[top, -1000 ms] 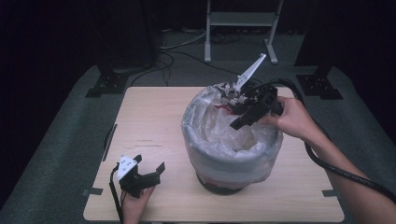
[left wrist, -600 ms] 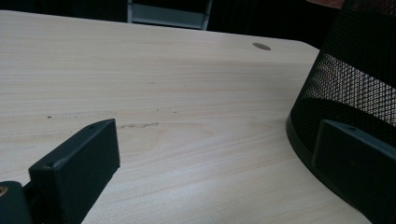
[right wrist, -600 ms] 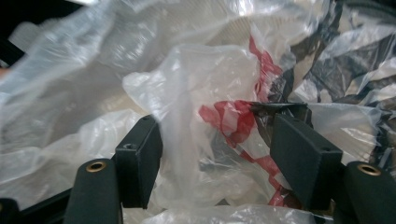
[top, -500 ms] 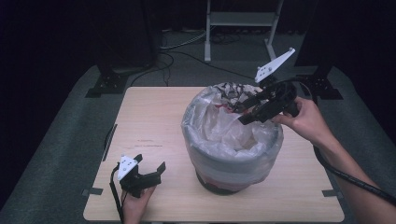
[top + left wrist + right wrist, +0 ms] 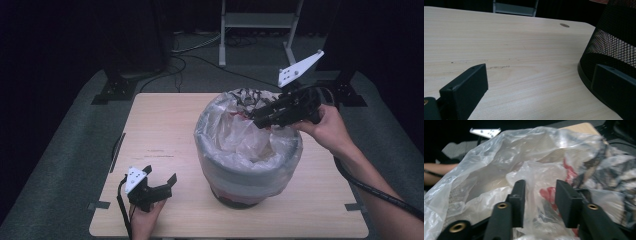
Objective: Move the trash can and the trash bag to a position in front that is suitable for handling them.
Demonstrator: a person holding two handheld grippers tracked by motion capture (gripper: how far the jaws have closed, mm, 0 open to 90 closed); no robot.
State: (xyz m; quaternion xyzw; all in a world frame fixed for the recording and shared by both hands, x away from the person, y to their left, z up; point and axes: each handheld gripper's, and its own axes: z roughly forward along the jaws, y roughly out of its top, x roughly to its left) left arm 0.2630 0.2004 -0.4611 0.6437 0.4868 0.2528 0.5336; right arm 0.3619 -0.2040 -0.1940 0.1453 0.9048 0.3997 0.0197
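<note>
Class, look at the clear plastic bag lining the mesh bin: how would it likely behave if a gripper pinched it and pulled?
The plastic bag looks thin and crumpled, so it would probably fold limply and stretch rather than hold shape. Its glossy film may slip between the right gripper's jaws. Draped over the bin's rim, it may lift out easily.

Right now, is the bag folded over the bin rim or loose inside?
Folded over: the bag wraps down outside the bin rim on the near side; the far side is unclear.

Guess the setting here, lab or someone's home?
Probably a lab or recording studio: a bare wooden table on grey carpet, black stand feet with loose cables, dark surroundings, and one lined mesh bin.
</note>
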